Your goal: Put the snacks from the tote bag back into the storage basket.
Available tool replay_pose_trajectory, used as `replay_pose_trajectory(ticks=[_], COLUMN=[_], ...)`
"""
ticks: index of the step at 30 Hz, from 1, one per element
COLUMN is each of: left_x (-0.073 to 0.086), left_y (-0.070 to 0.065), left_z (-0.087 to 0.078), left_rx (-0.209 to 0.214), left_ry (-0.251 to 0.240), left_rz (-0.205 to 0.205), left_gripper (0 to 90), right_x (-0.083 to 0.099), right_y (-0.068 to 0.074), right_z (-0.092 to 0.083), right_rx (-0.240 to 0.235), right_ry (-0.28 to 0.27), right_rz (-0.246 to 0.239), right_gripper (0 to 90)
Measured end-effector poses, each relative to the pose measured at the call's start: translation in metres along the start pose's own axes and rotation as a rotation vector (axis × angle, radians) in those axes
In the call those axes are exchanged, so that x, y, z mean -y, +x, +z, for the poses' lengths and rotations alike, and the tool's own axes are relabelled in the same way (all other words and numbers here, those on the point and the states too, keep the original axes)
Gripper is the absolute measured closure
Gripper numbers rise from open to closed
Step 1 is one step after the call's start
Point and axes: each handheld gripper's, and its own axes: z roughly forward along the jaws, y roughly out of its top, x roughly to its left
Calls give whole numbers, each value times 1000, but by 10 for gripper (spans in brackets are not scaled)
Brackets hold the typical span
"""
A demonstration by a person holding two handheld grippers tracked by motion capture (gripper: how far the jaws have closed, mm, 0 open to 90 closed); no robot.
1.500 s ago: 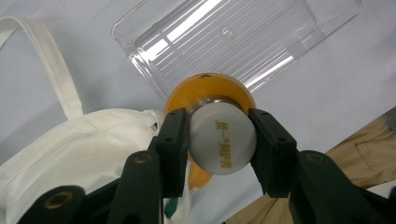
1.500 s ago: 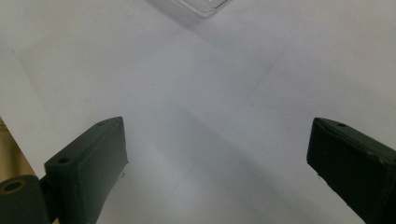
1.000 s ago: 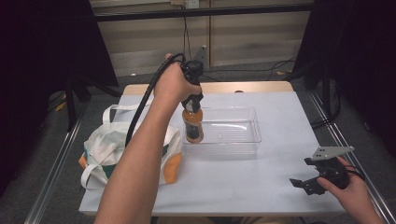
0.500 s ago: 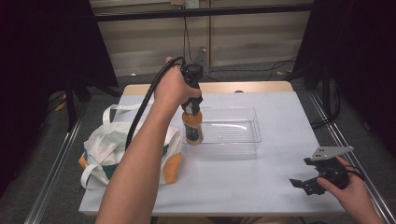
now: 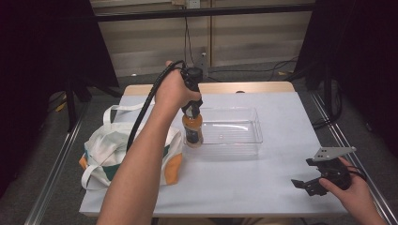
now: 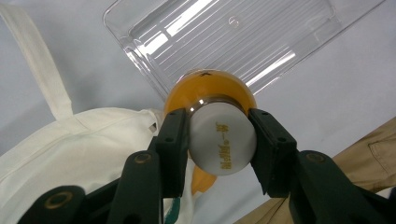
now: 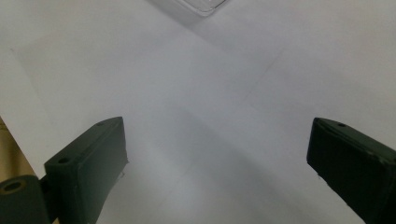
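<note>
An orange drink bottle with a white cap hangs upright at the left end of a clear plastic tray. My left gripper points down from above and is shut on the cap, one jaw on each side of it. In the left gripper view the bottle's orange shoulder covers the tray's near corner. Whether the bottle's base rests on anything I cannot tell. My right gripper lies low near the table's front right corner, open, with bare white tabletop between its jaws.
A white cloth tote bag with orange and green patches slumps at the table's front left, close beside the bottle. Its strap lies across the white table. A corner of the tray sits beyond the right gripper.
The left hand and the bottle have drifted slightly downward. The right hand has kept still.
</note>
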Motion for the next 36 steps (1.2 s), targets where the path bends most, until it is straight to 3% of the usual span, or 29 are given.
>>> replay_pose_trajectory(ticks=[3, 7, 13, 36], left_x=[1, 2, 2, 3], left_y=[1, 2, 3, 5], left_z=[2, 4, 9, 24], left_rx=[8, -4, 15, 0], left_ry=[5, 6, 7, 0], left_rz=[-16, -8, -10, -19], left_gripper=[594, 594, 594, 594], right_x=[0, 0, 0, 0], right_y=[0, 0, 0, 0], right_z=[0, 0, 0, 1], right_rx=[1, 4, 6, 8], right_ry=[-1, 0, 0, -1], right_rz=[2, -2, 2, -6], right_gripper=[48, 49, 48, 48])
